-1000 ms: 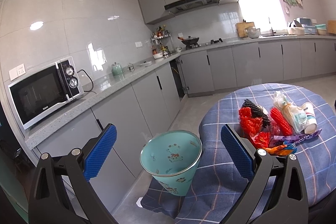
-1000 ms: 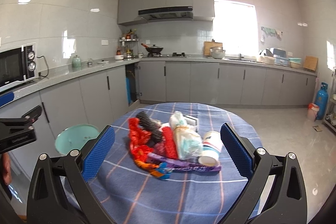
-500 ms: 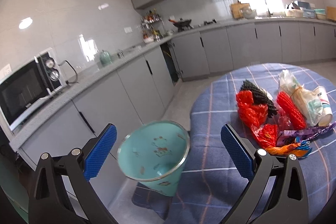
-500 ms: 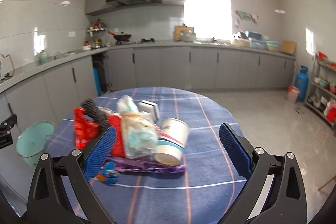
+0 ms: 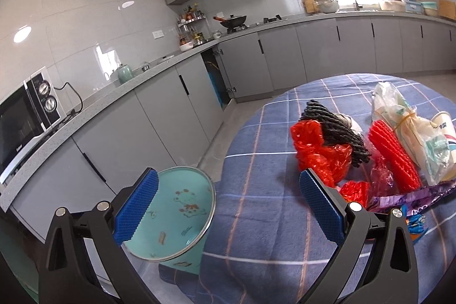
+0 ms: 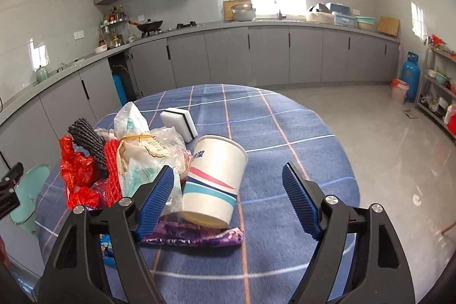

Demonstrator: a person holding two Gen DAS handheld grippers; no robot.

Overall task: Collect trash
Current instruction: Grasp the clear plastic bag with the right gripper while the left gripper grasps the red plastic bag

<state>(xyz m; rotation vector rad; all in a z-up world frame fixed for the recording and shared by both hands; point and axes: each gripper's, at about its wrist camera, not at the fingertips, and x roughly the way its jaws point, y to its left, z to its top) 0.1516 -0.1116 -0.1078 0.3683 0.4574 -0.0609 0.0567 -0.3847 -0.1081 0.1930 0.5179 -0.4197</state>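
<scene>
Between the closing jaws of the right gripper (image 6: 228, 198) a white paper cup (image 6: 214, 181) with red, teal and blue stripes is framed, lying on its side on the blue checked tablecloth (image 6: 285, 133); the pads are not pressed on it, and the blue print near its rim is too small to be read. Its open mouth is turned away, so any contents cannot be told. A purple wrapper (image 6: 196, 236) lies under the cup, and a tied clear bag (image 6: 148, 150) with a printed label that cannot be read leans just beside it. A white sponge (image 6: 179, 121) is seen behind. The left gripper (image 5: 228, 204) is held wide open with nothing between its fingers. Just past its left pad a teal bin (image 5: 176, 215) with cartoon figures stands on the floor beside the table; nothing can be made out in it. Red plastic bags (image 5: 319, 153), black foam netting (image 5: 336, 130) and red foam netting (image 5: 393, 155) are piled on the cloth to the right. On the microwave (image 5: 25, 121) a small brand mark is seen but cannot be read reliably.
</scene>
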